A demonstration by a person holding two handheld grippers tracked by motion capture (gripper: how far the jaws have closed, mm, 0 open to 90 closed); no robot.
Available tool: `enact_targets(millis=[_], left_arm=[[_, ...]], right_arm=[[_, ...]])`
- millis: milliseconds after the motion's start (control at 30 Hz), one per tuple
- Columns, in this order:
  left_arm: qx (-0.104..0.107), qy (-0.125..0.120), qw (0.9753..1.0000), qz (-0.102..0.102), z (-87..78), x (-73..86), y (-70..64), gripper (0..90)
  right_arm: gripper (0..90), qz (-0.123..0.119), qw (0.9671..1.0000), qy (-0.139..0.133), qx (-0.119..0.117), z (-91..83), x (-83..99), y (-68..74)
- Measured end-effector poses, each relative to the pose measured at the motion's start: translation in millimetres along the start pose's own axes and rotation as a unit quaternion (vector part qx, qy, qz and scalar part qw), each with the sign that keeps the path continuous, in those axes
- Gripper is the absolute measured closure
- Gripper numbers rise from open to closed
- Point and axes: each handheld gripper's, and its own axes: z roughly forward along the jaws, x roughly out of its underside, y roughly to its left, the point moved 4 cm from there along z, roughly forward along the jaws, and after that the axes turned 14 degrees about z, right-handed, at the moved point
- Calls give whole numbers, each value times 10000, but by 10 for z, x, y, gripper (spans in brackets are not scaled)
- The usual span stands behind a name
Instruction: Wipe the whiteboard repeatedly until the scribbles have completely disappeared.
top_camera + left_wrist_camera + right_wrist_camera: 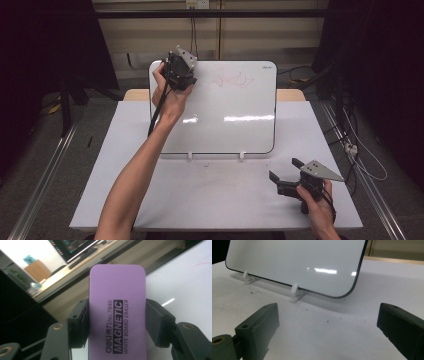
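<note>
A white board (225, 120) leans back on two small white feet (295, 291) at the middle of the table, with faint red scribbles (232, 78) near its top. My left gripper (179, 75) is held up at the board's upper left corner. It is shut on a purple magnetic eraser (117, 312), which stands upright between the jaws. My right gripper (284, 172) rests low at the table's front right, open, with nothing between its fingers (259, 327). It points toward the board's lower right corner (352, 291).
The white table top (210, 200) has small dark specks in front of the board. Metal rails run along both sides of the table. Cables (355, 145) lie on the floor at the right. Dark curtains stand at both sides.
</note>
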Motion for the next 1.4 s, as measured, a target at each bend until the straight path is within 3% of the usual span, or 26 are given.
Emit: enact_targets(millis=[100, 267, 367, 533, 633, 733, 800, 933, 967, 1033, 1167, 1400], left_arm=[[-11, -46, 9999, 124, 9, -80, -94, 413], [-214, -106, 9997, 44, 41, -148, -75, 413], [-208, -30, 9997, 94, 58, -178, -110, 413], [55, -146, 9995, 265, 16, -197, -380, 413], [110, -228, 9980, 582, -23, -213, -549, 413], [206, -270, 9984, 460, -19, -198, -473, 413], [39, -200, 9988, 451, -7, -171, -338, 413], [-71, -99, 9999, 13, 25, -107, -69, 413], [-143, -99, 9998, -123, 35, -86, -31, 413], [-172, -121, 9996, -196, 40, -71, -28, 413], [-74, -118, 9999, -72, 29, -128, -138, 413], [143, -251, 9986, 450, 18, -299, -585, 413]], right_arm=[[38, 1, 10000, 1, 2, -4, 0, -3], [38, 25, 10000, -14, -14, -19, 3, -19], [38, 32, 10000, -24, -2, -27, 3, -32], [38, 32, 10000, 0, -1, -23, 6, -37], [38, 19, 10000, -10, -16, -17, 3, -16], [38, -9, 10000, 6, -37, -10, 6, -6], [38, 1, 10000, 4, -30, -9, 6, -8], [38, 32, 10000, -1, -5, -14, 9, -22], [38, 39, 10000, 2, -4, -14, 10, -26], [38, 33, 10000, 2, 0, -14, 9, -28], [38, 21, 10000, 12, -1, -10, 12, -22], [38, -2, 10000, 1, -25, -8, 6, -8]])
